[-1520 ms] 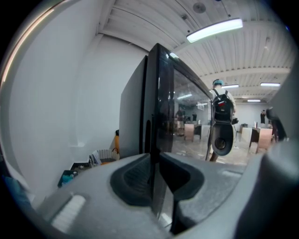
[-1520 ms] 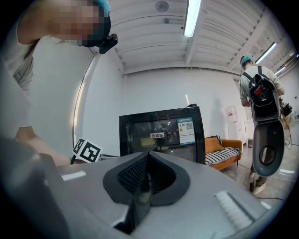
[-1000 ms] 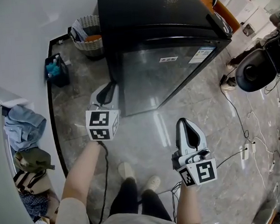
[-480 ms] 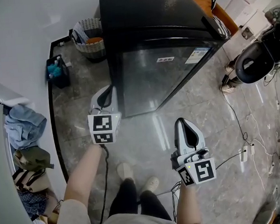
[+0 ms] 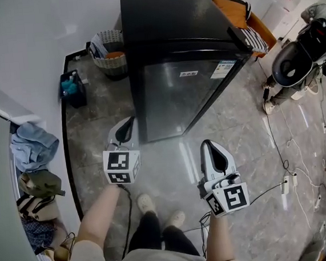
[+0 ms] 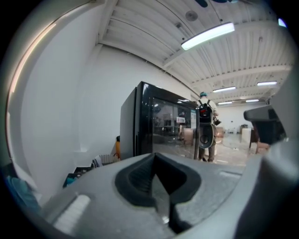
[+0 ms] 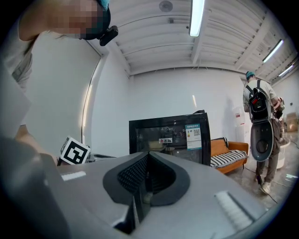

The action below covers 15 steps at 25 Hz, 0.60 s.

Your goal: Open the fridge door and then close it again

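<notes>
The black fridge [image 5: 169, 17] stands on the grey floor with its glass door [image 5: 182, 93] closed. It also shows ahead in the left gripper view [image 6: 159, 126] and the right gripper view [image 7: 170, 133]. My left gripper [image 5: 129, 120] hangs a little short of the door's lower left corner, apart from it, shut with nothing between its jaws [image 6: 155, 156]. My right gripper [image 5: 208, 144] floats in front of the door's right part, farther back, also shut and empty [image 7: 148, 154]. Its marker cube [image 5: 227, 198] faces up.
A woven basket [image 5: 109, 57] and a blue caddy [image 5: 71, 84] sit left of the fridge by the white wall. An orange striped sofa [image 5: 244, 16] stands behind it. A person with a round black pack [image 5: 300, 62] is at right. Cables [image 5: 287, 167] cross the floor; clothes [image 5: 33, 148] lie far left.
My left gripper has drawn back from the fridge's left door edge toward me. The right gripper stayed about where it was. The door remains closed.
</notes>
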Tool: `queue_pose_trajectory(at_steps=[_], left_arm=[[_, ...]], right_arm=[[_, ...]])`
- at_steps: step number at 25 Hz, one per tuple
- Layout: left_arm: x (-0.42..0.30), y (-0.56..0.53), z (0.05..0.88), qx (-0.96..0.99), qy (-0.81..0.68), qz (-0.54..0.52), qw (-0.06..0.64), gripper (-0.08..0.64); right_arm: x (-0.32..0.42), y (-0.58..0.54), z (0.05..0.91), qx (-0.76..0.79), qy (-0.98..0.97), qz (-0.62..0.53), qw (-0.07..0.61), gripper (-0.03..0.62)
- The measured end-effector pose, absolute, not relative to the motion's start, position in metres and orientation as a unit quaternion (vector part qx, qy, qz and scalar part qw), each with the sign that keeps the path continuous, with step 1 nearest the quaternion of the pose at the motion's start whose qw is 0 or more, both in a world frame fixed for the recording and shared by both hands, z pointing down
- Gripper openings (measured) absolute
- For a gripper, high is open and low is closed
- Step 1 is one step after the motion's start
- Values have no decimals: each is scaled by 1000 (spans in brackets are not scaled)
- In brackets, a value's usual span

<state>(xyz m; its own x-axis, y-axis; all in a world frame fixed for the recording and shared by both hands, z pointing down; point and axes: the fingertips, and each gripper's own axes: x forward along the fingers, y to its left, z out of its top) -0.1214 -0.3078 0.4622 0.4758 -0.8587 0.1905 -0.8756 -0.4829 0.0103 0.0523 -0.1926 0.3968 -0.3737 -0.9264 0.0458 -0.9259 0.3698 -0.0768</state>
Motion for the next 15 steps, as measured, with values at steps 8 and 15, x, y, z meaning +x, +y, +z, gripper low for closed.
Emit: queue_pose_trajectory(at_steps=[8, 15], left_arm=[[-110, -244, 405, 870, -488, 59, 25, 2], [-108, -200, 361, 867, -497, 28, 32, 2]], right_arm=[[53, -169, 373, -545, 837, -39, 4, -12], [52, -145, 351, -530, 848, -32, 7, -11]])
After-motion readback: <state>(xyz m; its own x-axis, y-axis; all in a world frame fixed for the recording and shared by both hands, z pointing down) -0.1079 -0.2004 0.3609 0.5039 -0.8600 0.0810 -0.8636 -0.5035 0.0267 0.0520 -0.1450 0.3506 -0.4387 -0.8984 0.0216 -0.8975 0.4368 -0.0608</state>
